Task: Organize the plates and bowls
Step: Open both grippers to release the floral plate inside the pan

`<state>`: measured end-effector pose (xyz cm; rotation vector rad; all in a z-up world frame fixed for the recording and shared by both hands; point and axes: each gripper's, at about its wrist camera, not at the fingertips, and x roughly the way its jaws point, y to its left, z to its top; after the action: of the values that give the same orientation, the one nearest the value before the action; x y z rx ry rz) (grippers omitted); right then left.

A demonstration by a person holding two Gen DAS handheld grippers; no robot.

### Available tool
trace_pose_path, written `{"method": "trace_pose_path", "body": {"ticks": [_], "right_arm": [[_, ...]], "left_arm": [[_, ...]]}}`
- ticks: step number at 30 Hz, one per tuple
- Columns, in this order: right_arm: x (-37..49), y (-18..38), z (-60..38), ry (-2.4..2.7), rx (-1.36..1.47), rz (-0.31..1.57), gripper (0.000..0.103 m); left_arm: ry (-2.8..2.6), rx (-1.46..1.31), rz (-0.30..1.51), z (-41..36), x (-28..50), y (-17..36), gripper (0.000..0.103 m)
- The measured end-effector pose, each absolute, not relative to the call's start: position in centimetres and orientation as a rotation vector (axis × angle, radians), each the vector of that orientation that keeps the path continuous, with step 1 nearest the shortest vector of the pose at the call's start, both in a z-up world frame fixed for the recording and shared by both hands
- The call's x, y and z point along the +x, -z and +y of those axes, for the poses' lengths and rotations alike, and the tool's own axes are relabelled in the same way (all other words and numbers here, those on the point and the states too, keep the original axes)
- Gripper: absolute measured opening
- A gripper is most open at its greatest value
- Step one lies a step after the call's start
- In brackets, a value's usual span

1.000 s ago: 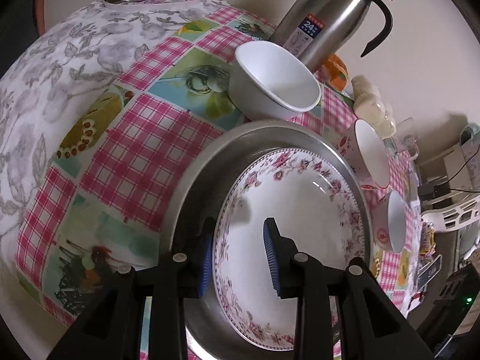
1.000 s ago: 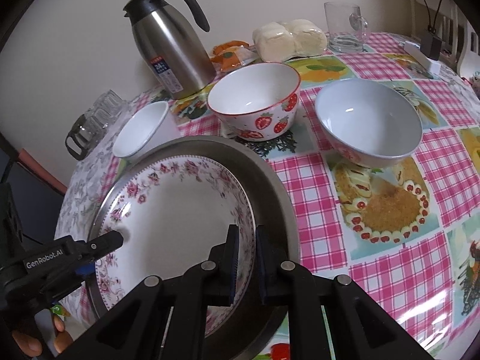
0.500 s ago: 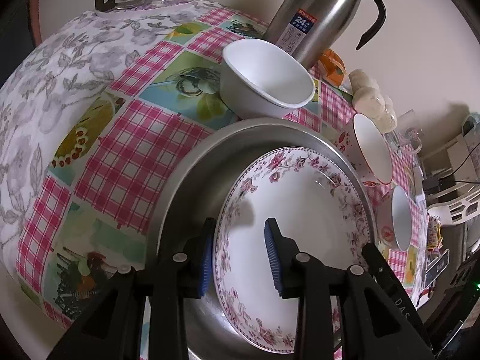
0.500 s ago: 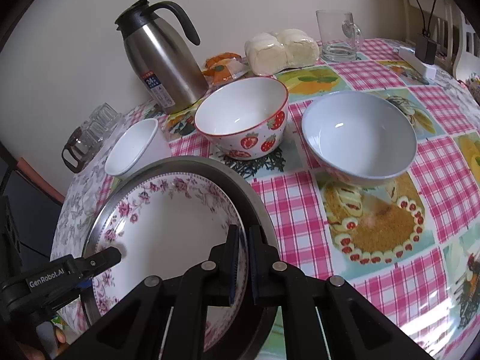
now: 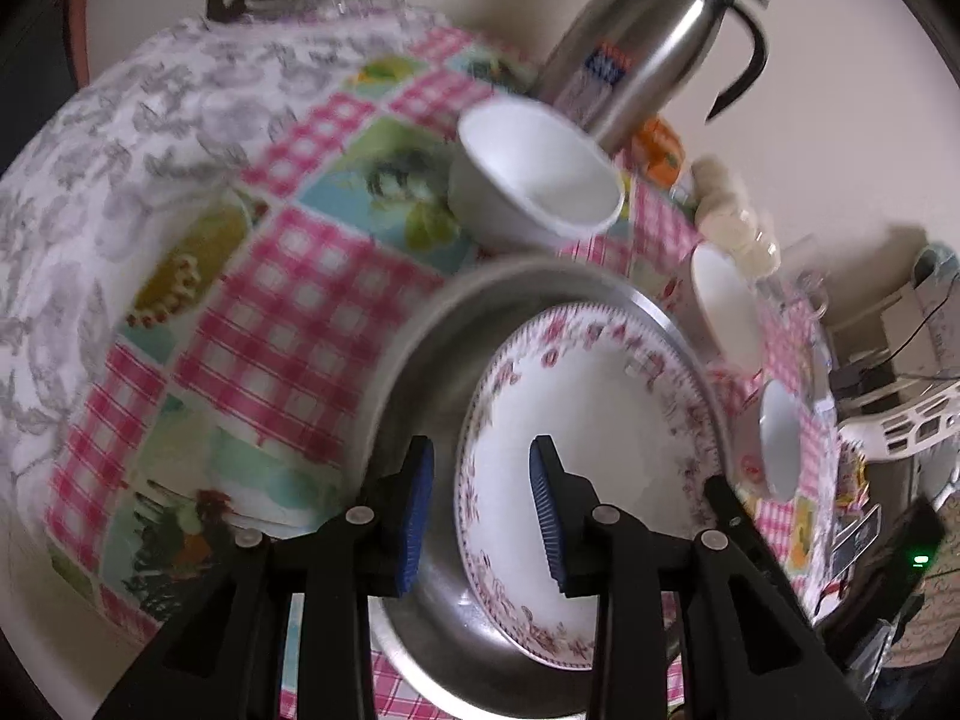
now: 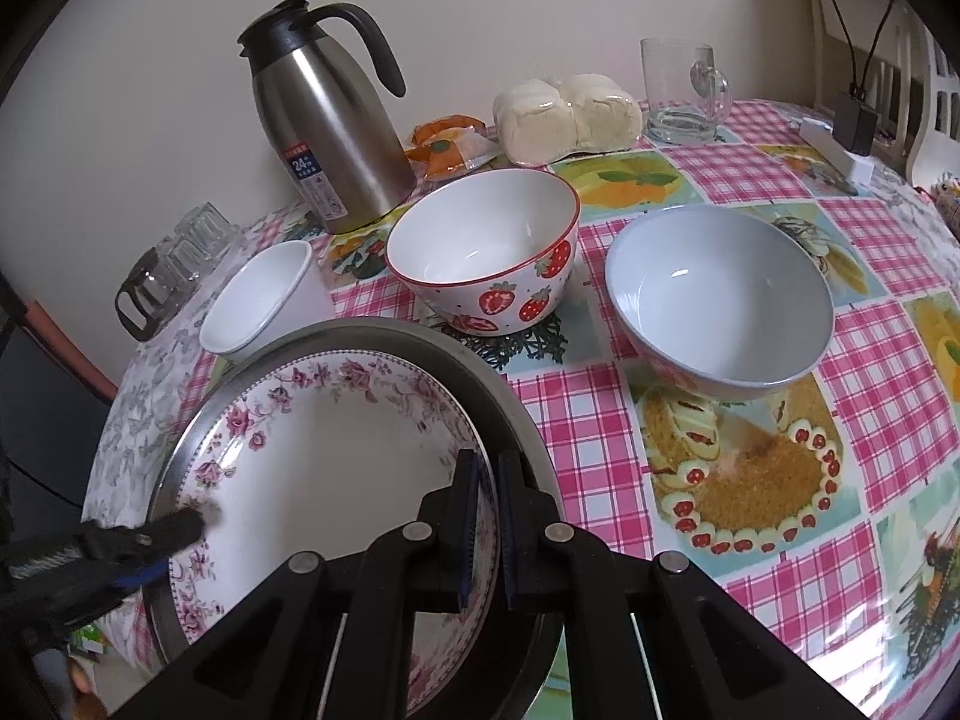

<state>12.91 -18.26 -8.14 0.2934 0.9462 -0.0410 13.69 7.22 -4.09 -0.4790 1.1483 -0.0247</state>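
A: Start at the claws. What does each one have?

B: The right gripper [image 6: 485, 525] is clamped narrow on the near-right rim of the round white floral-rimmed porcelain plate [image 6: 336, 456], 1 pad inside the rim and 1 outside. The left gripper [image 5: 480, 504] straddles the opposite rim of the same plate [image 5: 594, 438], its jaws partly apart; I cannot tell whether the pads actually press the rim.

A: And where is the plate?

B: It lies nested in the round stainless-steel tray [image 6: 480, 378], tilted, its left side raised off the tray floor.

A: Which relation matters for the next move?

B: The plate spans between the 2 claws, so both are equally near. It is round and has no long axis; it faces up.

A: What lies beyond the tray?

B: Behind it, touching or just beside, is the small plain white bowl [image 6: 258, 300]. Behind and to the right is the strawberry-patterned bowl [image 6: 483, 252]; further right is the pale blue bowl [image 6: 720, 300]. I judge the plate must come straight up to clear them.
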Motion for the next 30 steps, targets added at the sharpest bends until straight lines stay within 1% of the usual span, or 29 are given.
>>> {"method": "trace_pose_path", "body": {"ticks": [4, 11, 12, 14, 16, 18, 21, 30], "right_arm": [[13.0, 8.2, -18.2, 0.037, 0.294, 0.952, 0.007], [12.9, 8.2, -18.3, 0.029, 0.293, 0.958, 0.007], [13.0, 8.2, -18.3, 0.028, 0.293, 0.959, 0.007], [12.9, 8.2, -18.3, 0.025, 0.290, 0.960, 0.007], [12.9, 8.2, -18.4, 0.022, 0.287, 0.961, 0.007], [12.8, 8.2, -18.4, 0.018, 0.287, 0.964, 0.007], [12.8, 8.1, -18.3, -0.002, 0.291, 0.967, 0.010], [12.7, 7.9, -18.3, -0.028, 0.297, 0.983, 0.010]], "left_arm": [[-0.056, -0.496, 1.080, 9.2, 12.9, 2.9, 0.034], [-0.129, -0.584, 1.122, 12.0, 12.9, 4.9, 0.034], [-0.118, -0.602, 1.118, 12.1, 12.8, 5.1, 0.033], [-0.096, -0.619, 1.119, 11.7, 12.8, 5.4, 0.027], [-0.084, -0.618, 1.124, 11.3, 12.8, 5.5, 0.018], [-0.071, -0.623, 1.135, 11.0, 12.9, 5.9, 0.014], [-0.066, -0.625, 1.130, 11.1, 13.0, 5.9, 0.014], [-0.058, -0.585, 1.134, 10.4, 13.4, 6.0, 0.014]]}}
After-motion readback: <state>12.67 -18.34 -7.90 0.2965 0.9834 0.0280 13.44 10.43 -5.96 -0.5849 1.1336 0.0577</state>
